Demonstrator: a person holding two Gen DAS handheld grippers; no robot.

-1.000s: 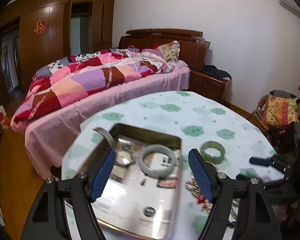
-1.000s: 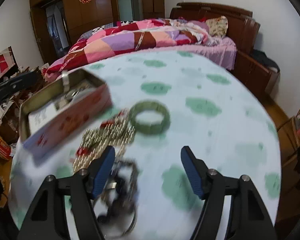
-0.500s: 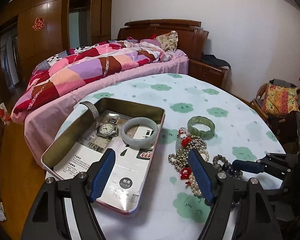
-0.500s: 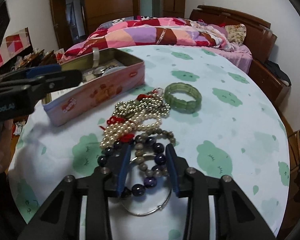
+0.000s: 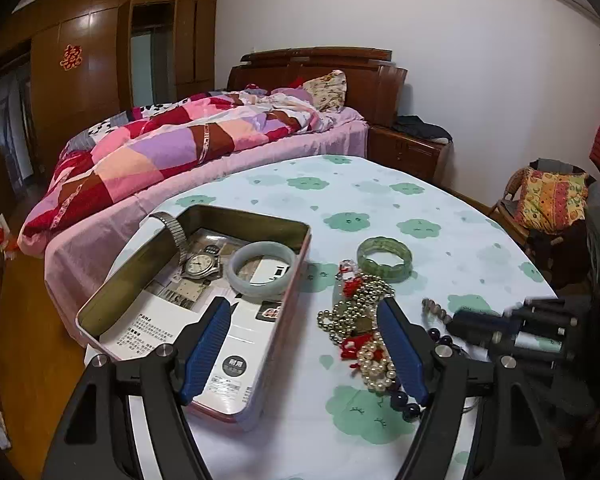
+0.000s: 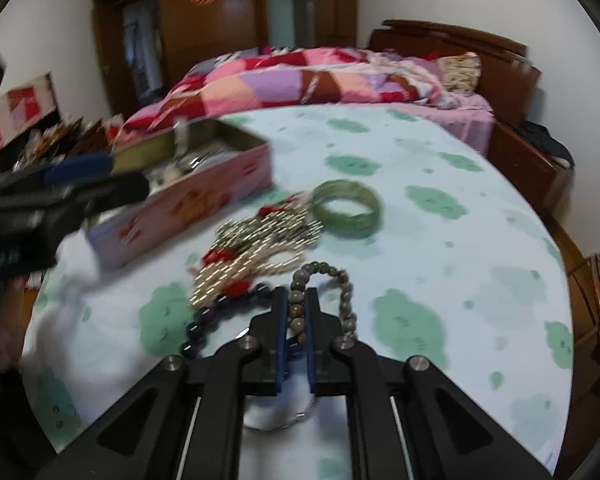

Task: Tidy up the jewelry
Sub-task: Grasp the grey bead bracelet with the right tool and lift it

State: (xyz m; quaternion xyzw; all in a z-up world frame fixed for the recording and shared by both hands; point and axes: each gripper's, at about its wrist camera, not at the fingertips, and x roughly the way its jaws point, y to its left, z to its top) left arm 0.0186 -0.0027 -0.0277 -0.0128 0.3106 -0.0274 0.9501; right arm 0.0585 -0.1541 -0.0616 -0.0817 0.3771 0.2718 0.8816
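Here, the right gripper [image 6: 296,316] is clenched on a string of round grey-brown beads [image 6: 342,280], while the left gripper [image 5: 304,344] hangs released over the table [image 5: 380,200]. The shallow rectangular tin [image 5: 140,264] at the left holds a metal wristwatch [image 5: 200,265] and a smooth pale bangle [image 5: 260,270]. A green bangle [image 5: 385,253] lies to its right, with open cloth beyond.

Pearl pile [image 6: 256,248] & tin [image 6: 188,196] motion-blurred.
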